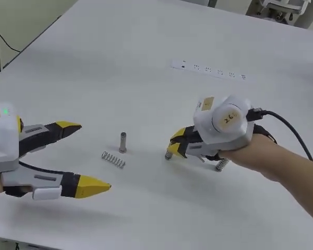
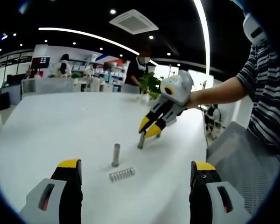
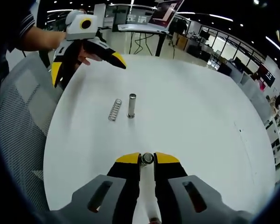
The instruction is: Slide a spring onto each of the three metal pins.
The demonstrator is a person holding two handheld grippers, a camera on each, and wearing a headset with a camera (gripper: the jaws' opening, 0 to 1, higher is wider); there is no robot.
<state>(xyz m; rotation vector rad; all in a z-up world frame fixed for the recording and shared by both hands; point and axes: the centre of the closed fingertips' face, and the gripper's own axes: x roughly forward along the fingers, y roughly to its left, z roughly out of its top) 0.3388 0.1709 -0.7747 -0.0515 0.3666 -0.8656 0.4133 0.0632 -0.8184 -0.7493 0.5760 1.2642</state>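
Bright, even overhead light; soft faint shadows; gripper views fisheye-bent toward edges; distant background slightly soft.

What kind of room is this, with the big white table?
Probably a big open-plan office or lab: a wide white worktable with a power strip on it, a ceiling air vent, and a potted plant and more desks behind.

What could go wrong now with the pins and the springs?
The pin pinched in the right gripper could slip or tip over when released. The standing pin looks easy to knock down if the open left gripper reaches for the spring lying beside it, and that spring might roll away.
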